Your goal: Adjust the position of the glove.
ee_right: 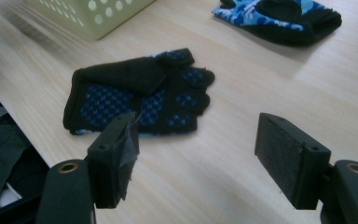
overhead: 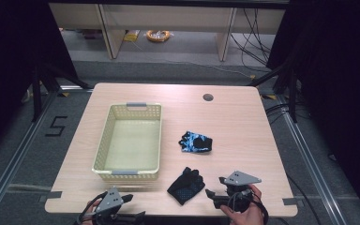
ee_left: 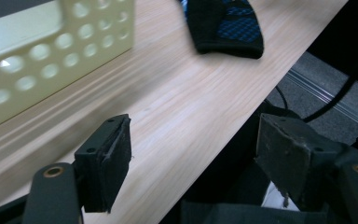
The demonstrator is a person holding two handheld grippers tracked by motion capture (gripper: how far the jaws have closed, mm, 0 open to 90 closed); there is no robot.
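A black glove with blue dots (overhead: 186,185) lies flat near the table's front edge, between my two grippers. In the right gripper view this black glove (ee_right: 140,95) sits just beyond the jaws, palm up. A blue camouflage glove (overhead: 195,142) rests farther back, mid-table, and appears as the camouflage glove (ee_right: 279,14) at the top of that view. My right gripper (overhead: 215,186) hovers open just right of the black glove, nothing between its jaws (ee_right: 196,154). My left gripper (overhead: 130,206) is open over the front edge, empty (ee_left: 196,149), with the black glove (ee_left: 228,25) ahead of it.
A pale yellow perforated basket (overhead: 104,140) stands on the left half of the table, its wall (ee_left: 51,51) close to the left gripper. A round cable hole (overhead: 208,97) is at the back. The table's front edge (ee_left: 242,121) runs under the left gripper.
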